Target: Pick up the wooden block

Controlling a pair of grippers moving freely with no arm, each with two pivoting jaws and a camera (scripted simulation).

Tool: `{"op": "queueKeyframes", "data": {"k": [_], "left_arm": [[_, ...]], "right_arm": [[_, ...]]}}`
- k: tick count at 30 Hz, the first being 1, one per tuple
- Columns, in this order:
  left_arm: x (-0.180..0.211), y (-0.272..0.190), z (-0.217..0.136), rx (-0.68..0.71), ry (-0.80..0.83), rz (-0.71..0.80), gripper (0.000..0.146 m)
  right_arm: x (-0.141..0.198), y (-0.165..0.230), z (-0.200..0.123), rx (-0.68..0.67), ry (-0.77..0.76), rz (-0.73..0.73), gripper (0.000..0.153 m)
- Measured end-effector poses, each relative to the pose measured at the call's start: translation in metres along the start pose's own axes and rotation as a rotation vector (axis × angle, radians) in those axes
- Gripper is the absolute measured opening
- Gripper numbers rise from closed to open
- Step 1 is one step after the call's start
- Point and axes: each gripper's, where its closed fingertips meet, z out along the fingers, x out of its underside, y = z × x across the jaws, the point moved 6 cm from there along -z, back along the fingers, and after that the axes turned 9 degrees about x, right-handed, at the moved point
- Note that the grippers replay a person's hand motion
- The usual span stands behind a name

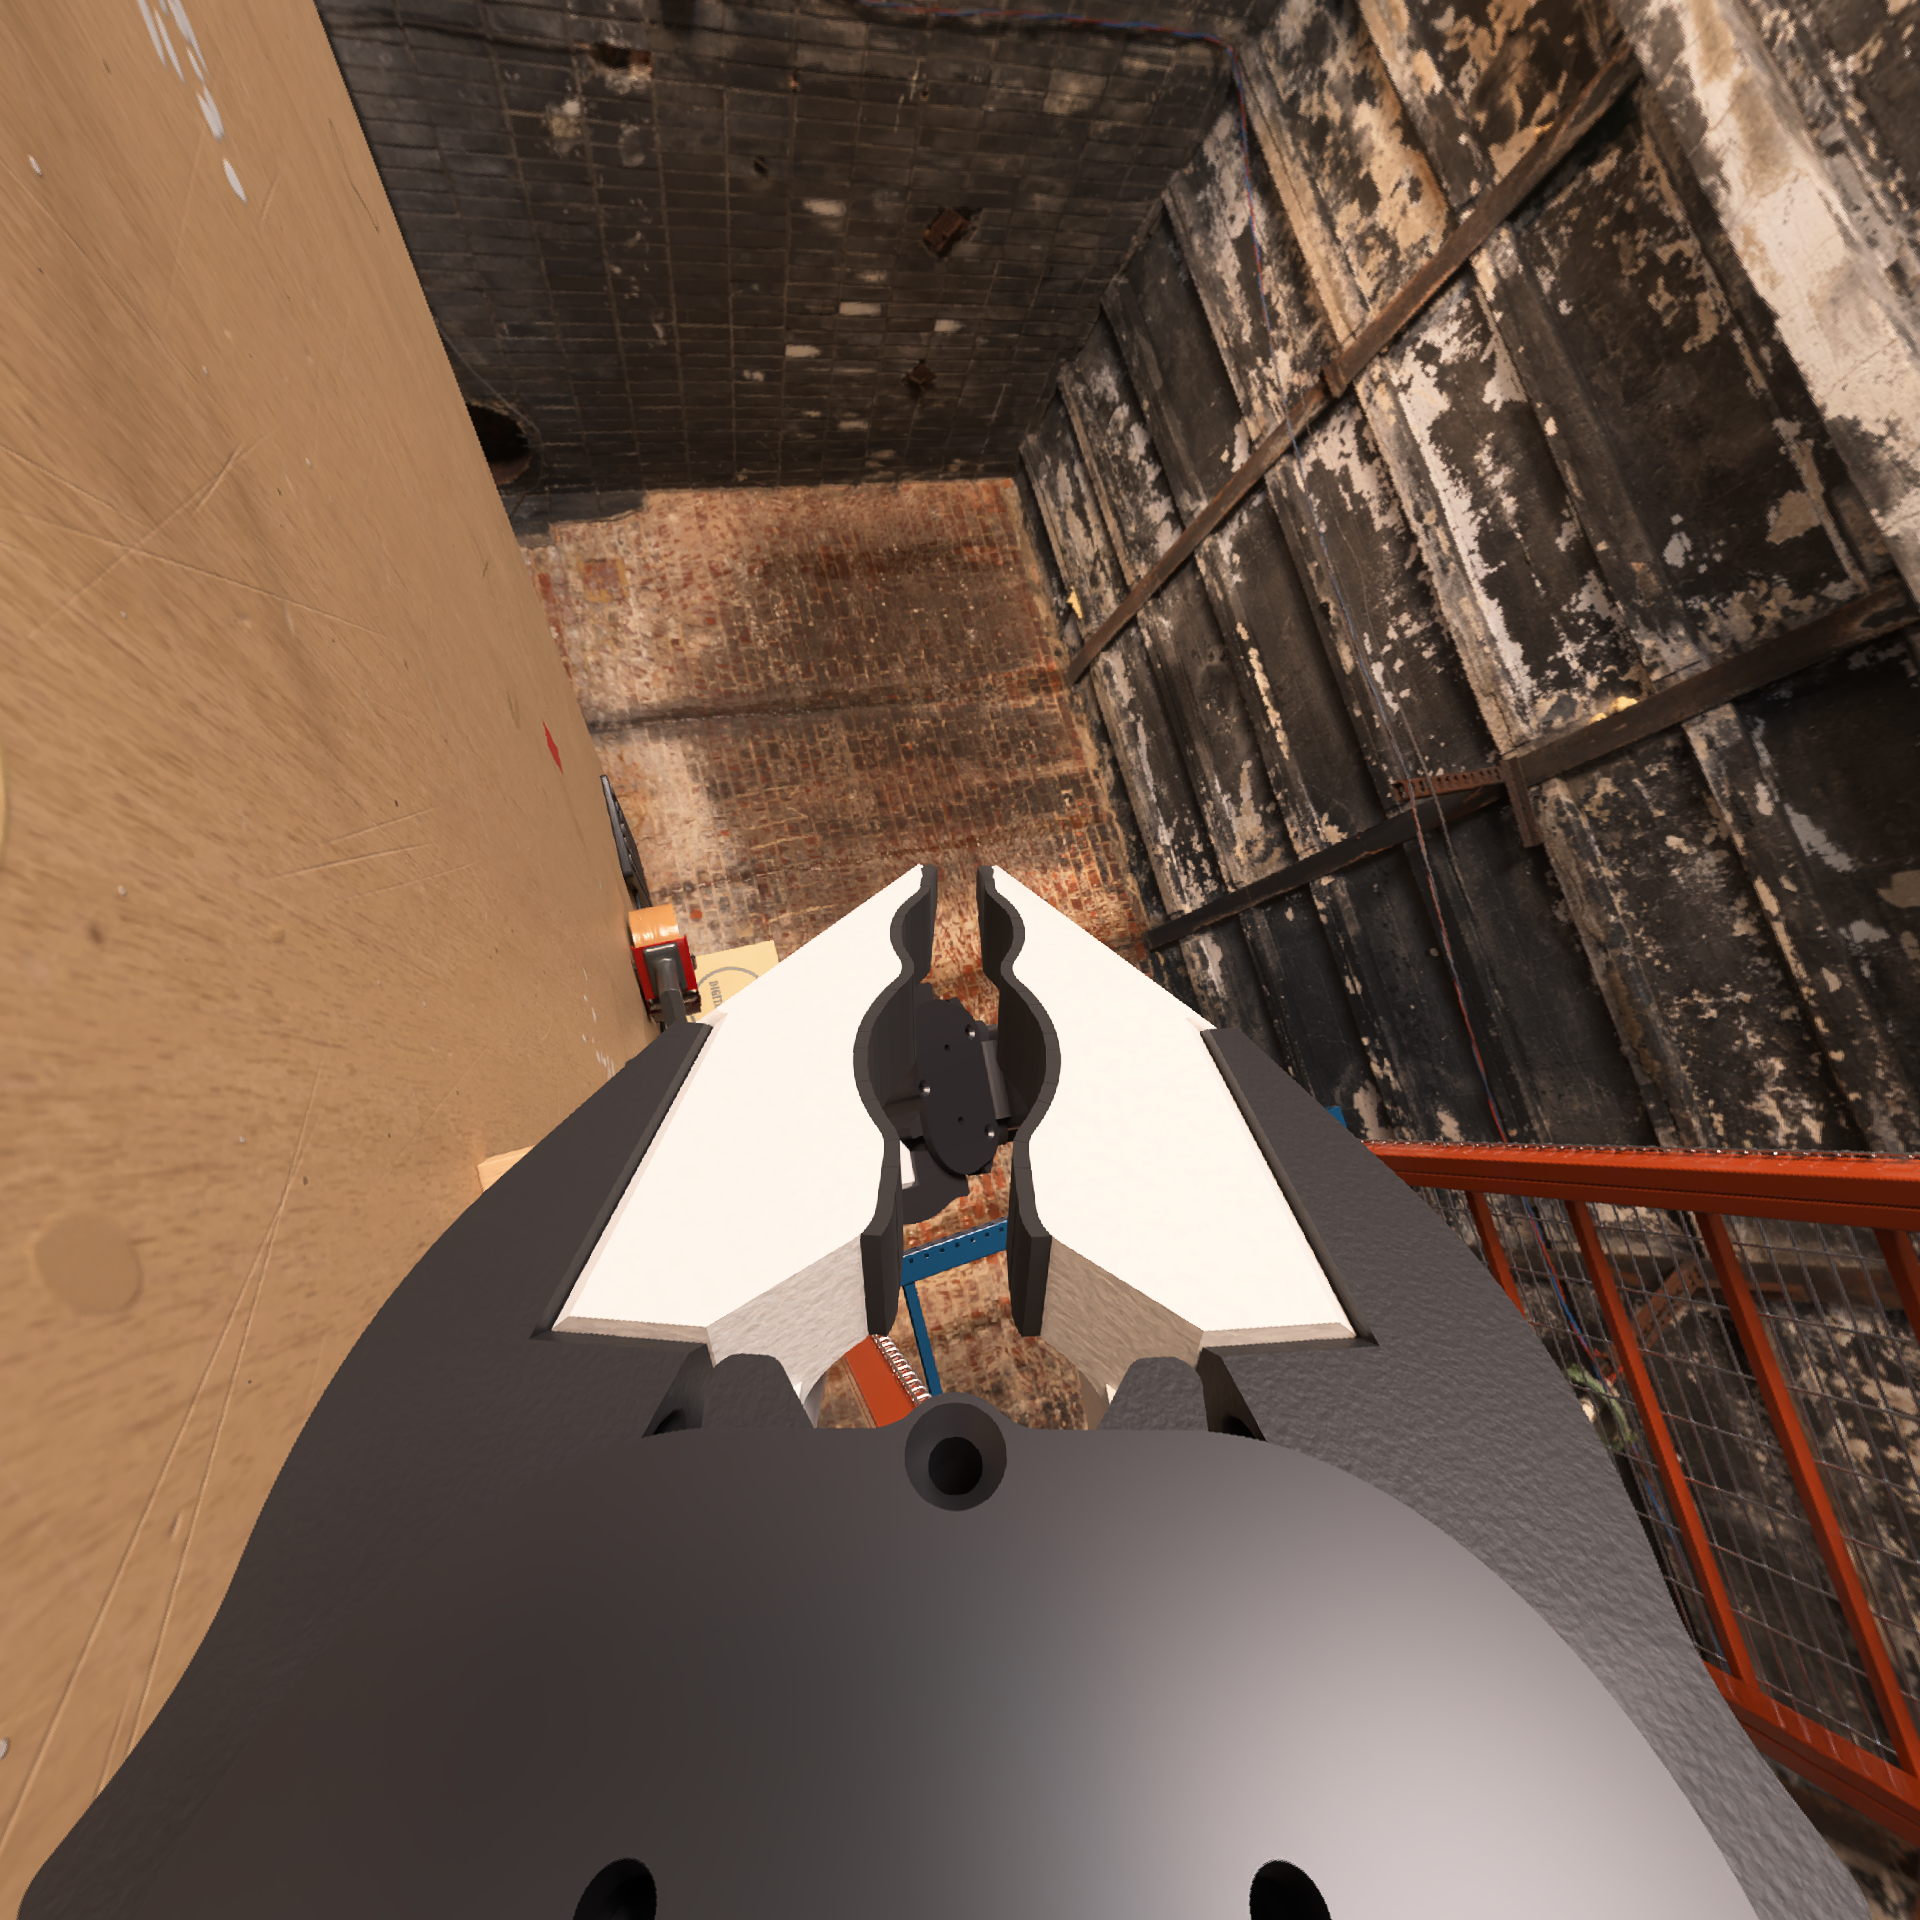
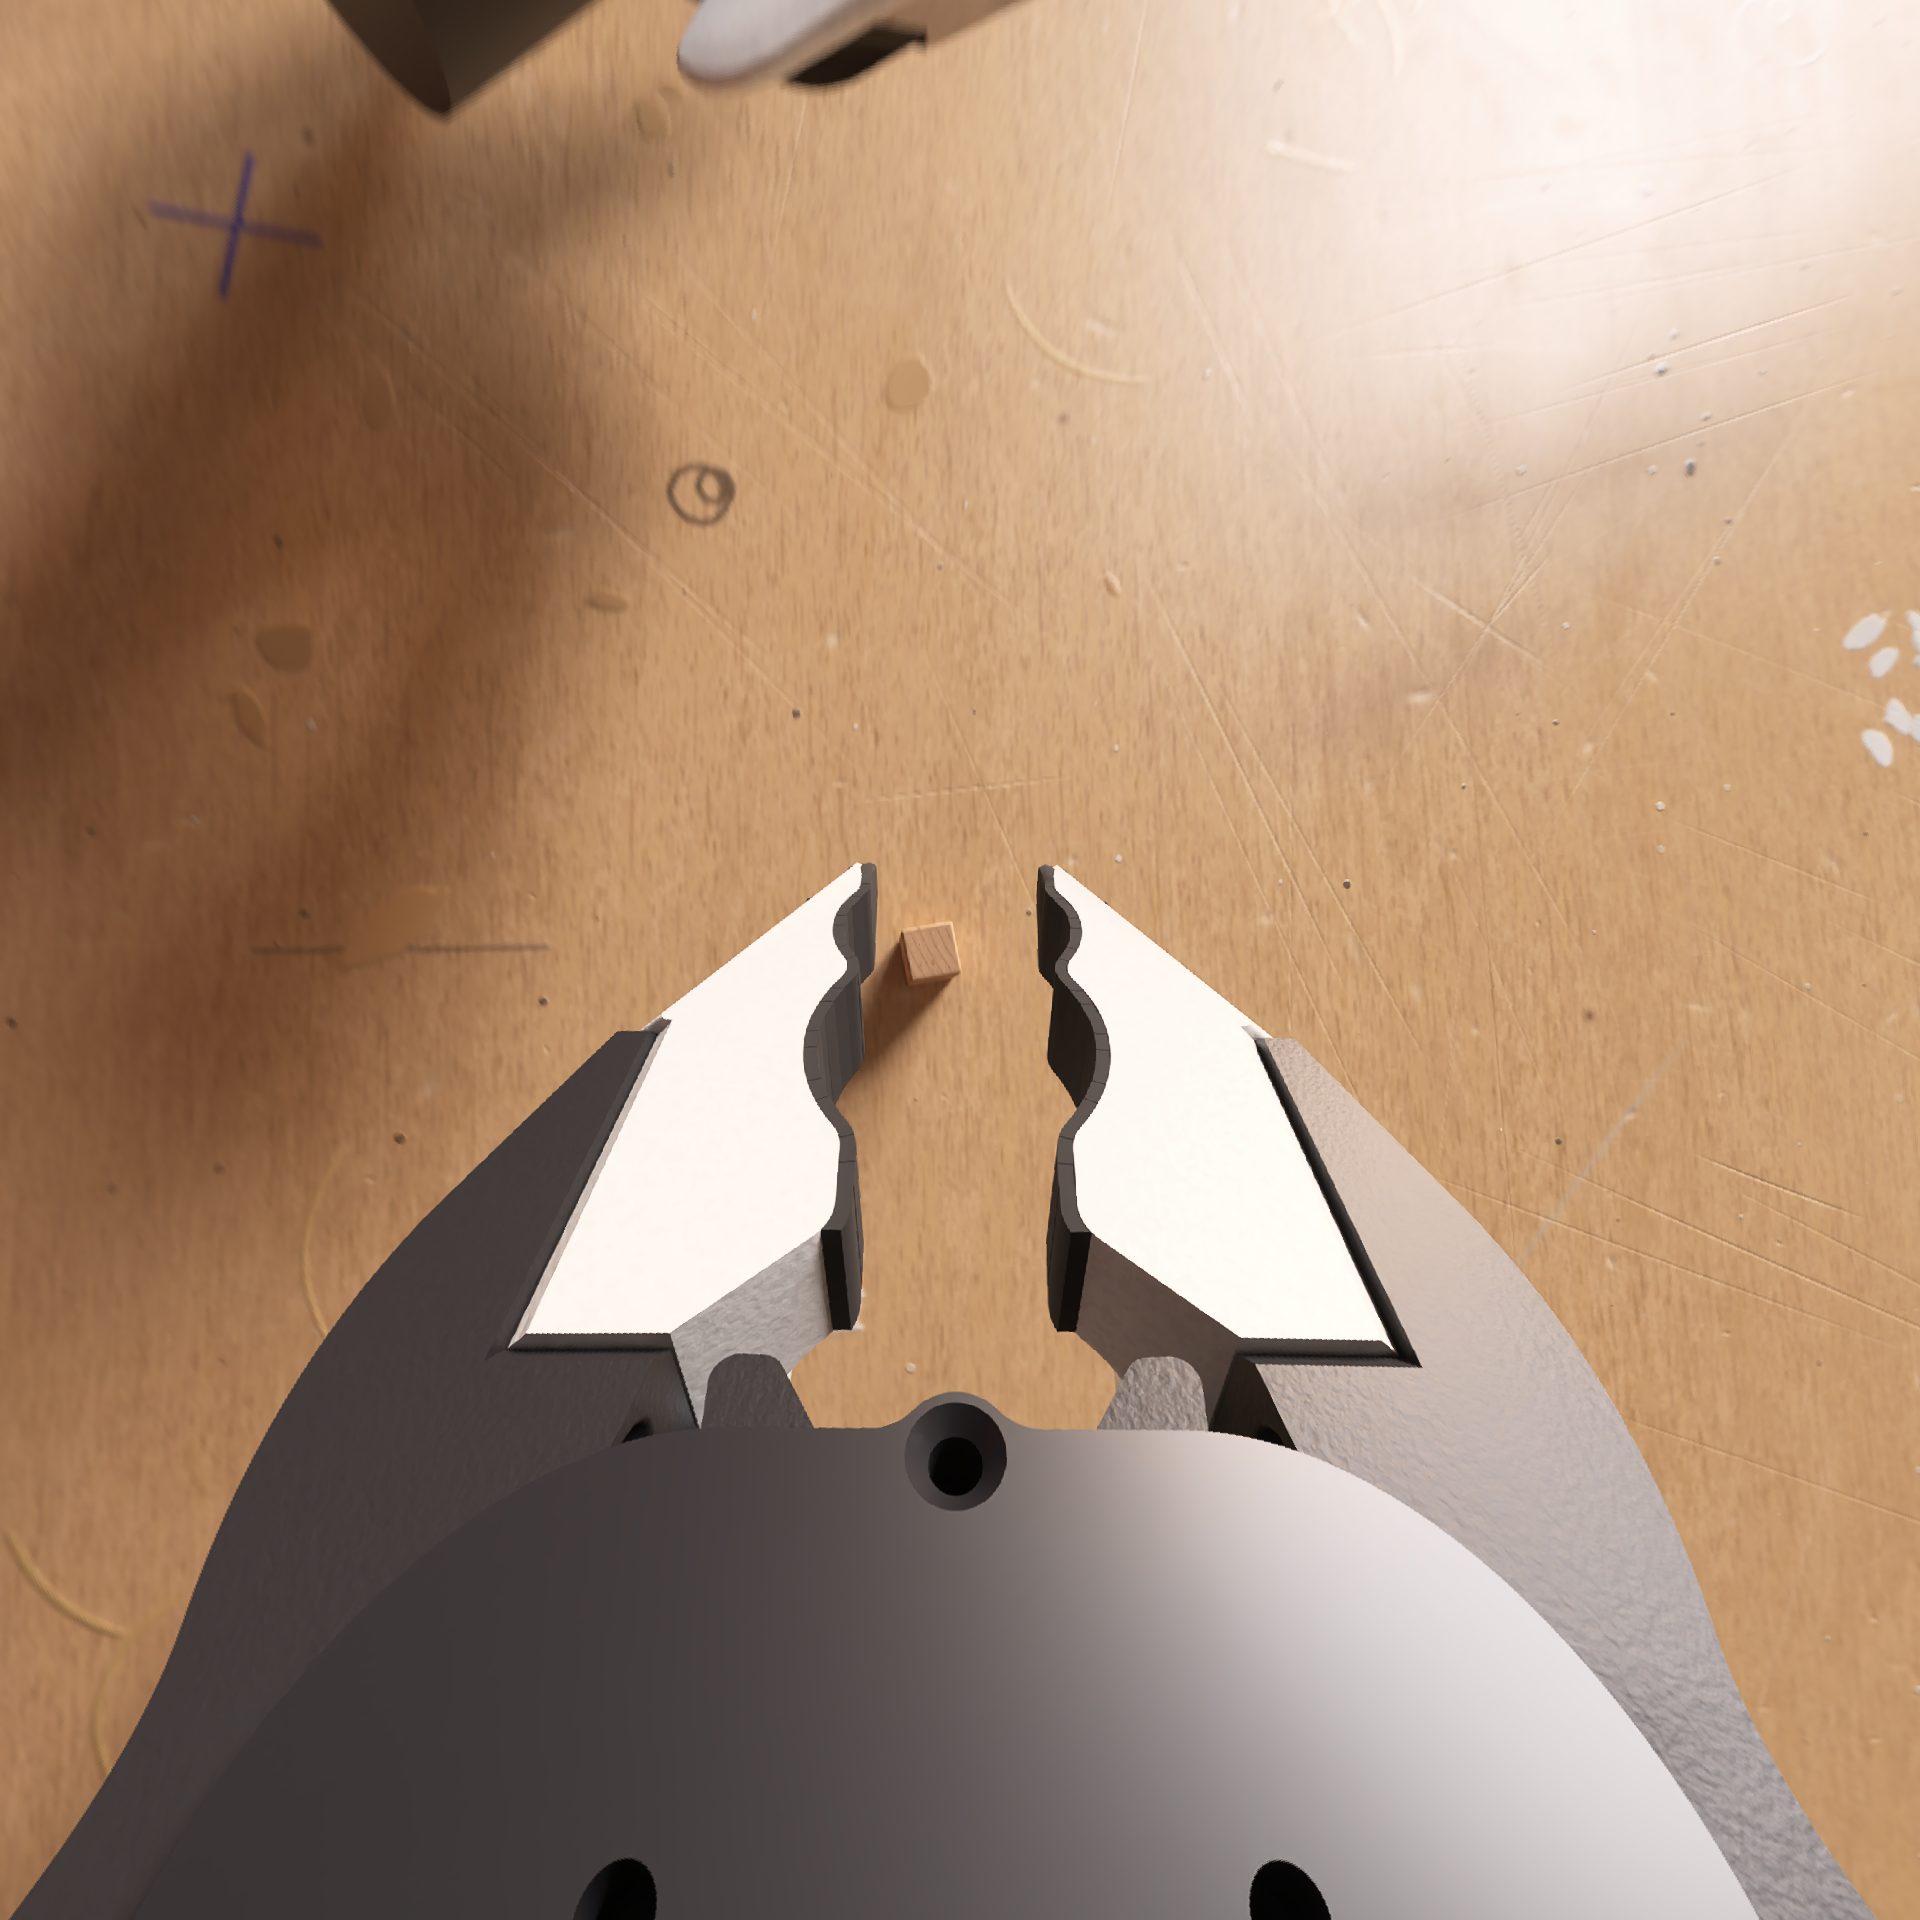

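The wooden block (image 2: 928,953) is a small light-brown cube lying on the scratched wooden table (image 2: 1247,623). My right gripper (image 2: 956,878) is open and points down at the table; the block shows between its fingertips, closer to the left finger (image 2: 831,997), below them and untouched. My left gripper (image 1: 956,878) is shut and empty, with only a thin slit between its tips; it is turned sideways along the table (image 1: 260,727). A dark gripper body (image 1: 951,1101) shows farther off through that slit. The block is not in the left wrist view.
Part of a grey and dark body (image 2: 790,42) hangs over the table's far edge in the right wrist view. The left wrist view shows a red object (image 1: 660,961), a cardboard box (image 1: 740,971), an orange mesh railing (image 1: 1662,1351), a blue frame (image 1: 940,1257) and dark walls.
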Motion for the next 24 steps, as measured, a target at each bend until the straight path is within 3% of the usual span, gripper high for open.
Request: {"op": "queueKeyframes", "data": {"k": [12, 24], "left_arm": [[0.004, 0.001, 0.003, 0.012, 0.019, -0.018, 0.008], [0.005, 0.001, 0.003, 0.002, 0.026, -0.023, 0.008]], "right_arm": [[0.005, 0.007, 0.019, -0.093, 0.077, -0.087, 0.025], [0.011, -0.002, 0.014, -0.068, 0.093, -0.084, 0.026]]}}
